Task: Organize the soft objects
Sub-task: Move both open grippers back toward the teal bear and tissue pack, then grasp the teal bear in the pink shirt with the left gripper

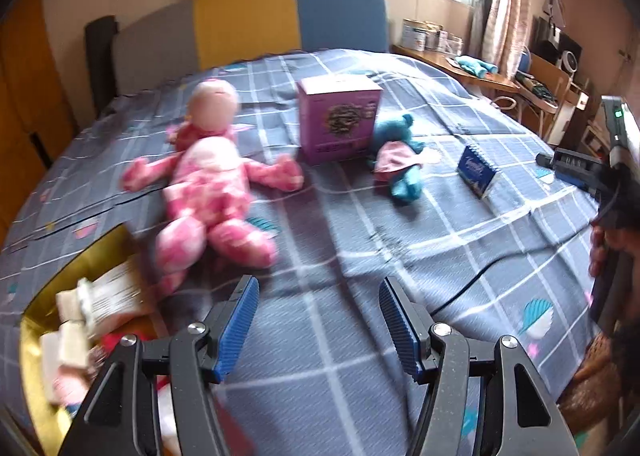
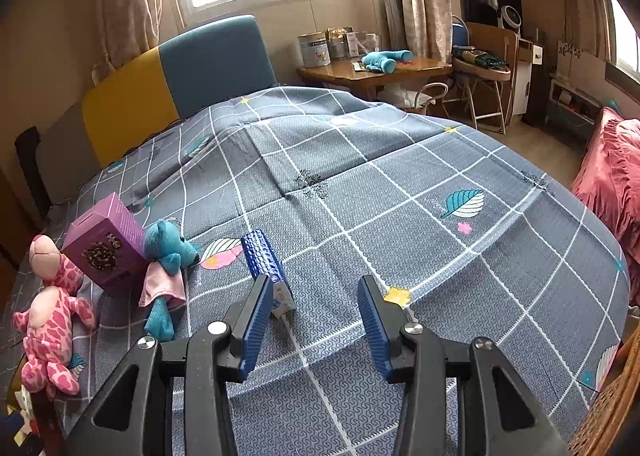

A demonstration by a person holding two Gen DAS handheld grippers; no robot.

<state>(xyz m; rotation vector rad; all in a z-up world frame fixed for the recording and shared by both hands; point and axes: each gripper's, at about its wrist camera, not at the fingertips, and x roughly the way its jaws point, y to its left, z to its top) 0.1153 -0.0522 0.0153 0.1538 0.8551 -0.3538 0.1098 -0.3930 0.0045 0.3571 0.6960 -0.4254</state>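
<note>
Reporter: Toys lie scattered over the checked bedspread point(image 2: 360, 183), and neither gripper holds anything. Which comes first?

Editor: Likely the pink plush doll point(image 1: 208, 183). It lies on its back, limbs spread, just beside the gold-lined box point(image 1: 52, 296) at the bed's near left corner. The left gripper point(image 1: 318, 320) hangs over bare quilt with its jaws spread wide and nothing between them, the doll ahead and to its left.

Reporter: And the other one?

Editor: The right gripper point(image 2: 312, 320) is released too, jaws apart. The blue tissue pack point(image 2: 266, 268) lies on the quilt just off its left finger, not between the two. The teal plush bear point(image 2: 164, 276), with pink cloth over its middle, leans against the purple carton point(image 2: 104, 248), which stands between bear and doll.

Reporter: How should the pick be done well?

Editor: A judgement only: take the doll across the torso rather than by a floppy limb, so it hangs balanced, and close firmly, since plush compresses. The box already holds packets and is partly hidden, so the drop wants a free corner. The left view is blurred; finer detail cannot be told.
</note>
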